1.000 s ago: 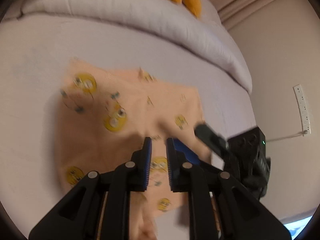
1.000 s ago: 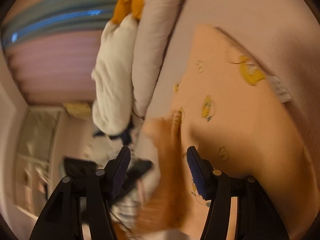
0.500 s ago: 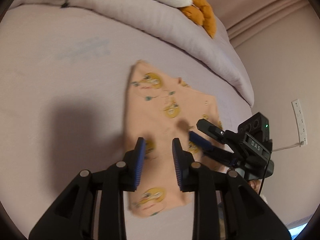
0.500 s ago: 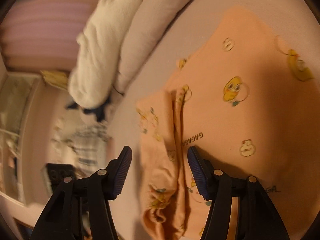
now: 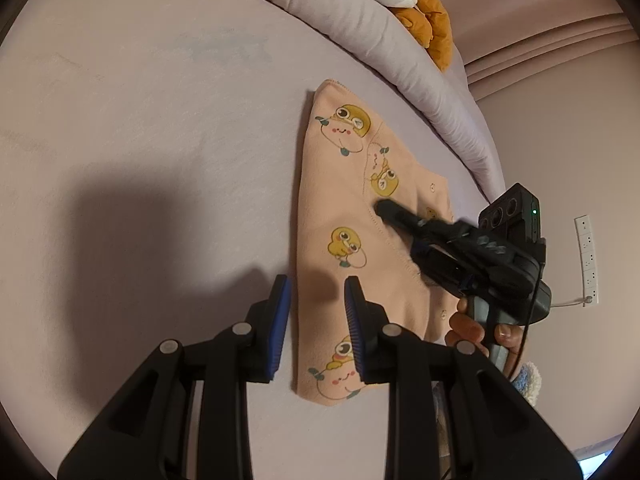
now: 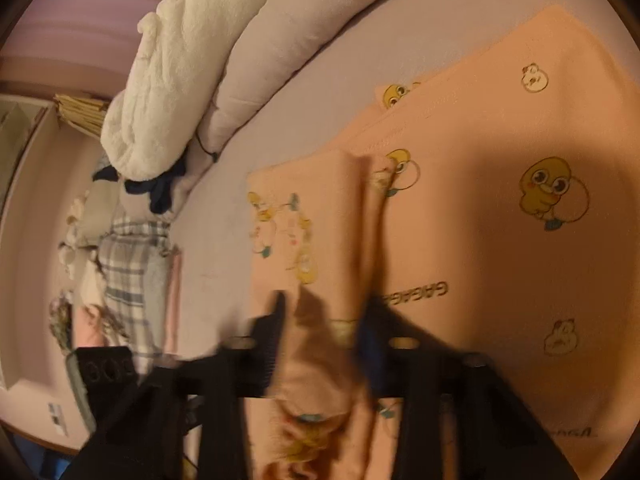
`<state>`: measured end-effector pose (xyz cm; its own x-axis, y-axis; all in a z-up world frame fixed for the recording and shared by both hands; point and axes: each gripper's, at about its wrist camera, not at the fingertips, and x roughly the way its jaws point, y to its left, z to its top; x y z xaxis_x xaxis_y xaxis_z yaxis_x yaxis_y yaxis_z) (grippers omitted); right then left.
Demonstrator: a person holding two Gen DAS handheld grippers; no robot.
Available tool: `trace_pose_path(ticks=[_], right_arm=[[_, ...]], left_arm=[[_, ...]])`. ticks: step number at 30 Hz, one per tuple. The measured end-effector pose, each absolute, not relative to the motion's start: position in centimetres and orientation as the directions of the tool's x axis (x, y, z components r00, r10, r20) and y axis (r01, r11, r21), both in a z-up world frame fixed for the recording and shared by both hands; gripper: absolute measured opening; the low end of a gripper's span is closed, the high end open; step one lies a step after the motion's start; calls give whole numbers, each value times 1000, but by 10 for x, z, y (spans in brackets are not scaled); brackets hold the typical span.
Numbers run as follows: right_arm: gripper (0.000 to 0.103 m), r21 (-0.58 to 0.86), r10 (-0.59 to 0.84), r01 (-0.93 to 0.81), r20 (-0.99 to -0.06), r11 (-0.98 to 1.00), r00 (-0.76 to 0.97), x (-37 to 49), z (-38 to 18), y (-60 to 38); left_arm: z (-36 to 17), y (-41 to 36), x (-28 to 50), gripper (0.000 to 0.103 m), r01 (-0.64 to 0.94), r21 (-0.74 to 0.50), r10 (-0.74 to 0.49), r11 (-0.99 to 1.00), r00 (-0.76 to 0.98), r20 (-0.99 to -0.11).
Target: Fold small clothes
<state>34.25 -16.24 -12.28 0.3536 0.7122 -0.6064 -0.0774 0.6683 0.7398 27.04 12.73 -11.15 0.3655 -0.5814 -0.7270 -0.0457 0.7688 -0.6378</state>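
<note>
A small peach garment point(image 5: 340, 208) printed with yellow cartoon ducks lies folded on the lilac bed. My left gripper point(image 5: 316, 304) is open and empty, hovering over the garment's near left edge. My right gripper point(image 5: 396, 220) reaches in from the right, low over the garment's middle. In the right wrist view the right gripper point(image 6: 322, 320) is open and blurred, straddling a folded ridge of the peach garment point(image 6: 500, 240) without pinching it.
A lilac duvet roll point(image 5: 360, 20) and a white and orange plush toy point(image 5: 432, 24) lie along the far side of the bed. A wall socket strip point(image 5: 586, 256) is at right. A pile of other clothes with a plaid piece point(image 6: 132, 272) lies at left in the right wrist view.
The garment has been laid down folded. My left gripper opened wider and pulled back. My right gripper moved in over the garment's middle.
</note>
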Motion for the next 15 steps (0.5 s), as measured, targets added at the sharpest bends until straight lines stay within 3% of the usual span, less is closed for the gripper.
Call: trace_pose_path(ticks=[8,10,15], right_arm=[[8,681,672,-188,-567,708,477,330,-71,-188],[8,652,640,-185,-578,735,506,330,-56,-207],[8,618,567,-109,-618,778,545,333,-51,-255]], left_arm=[[-109,128,269,27,-39,-631,-576,775,367,-730],[-109,123,269,33,-26,-628,-580,777,359,-732],[-115,103,271,33,1,-637,-600,771,336,-726]])
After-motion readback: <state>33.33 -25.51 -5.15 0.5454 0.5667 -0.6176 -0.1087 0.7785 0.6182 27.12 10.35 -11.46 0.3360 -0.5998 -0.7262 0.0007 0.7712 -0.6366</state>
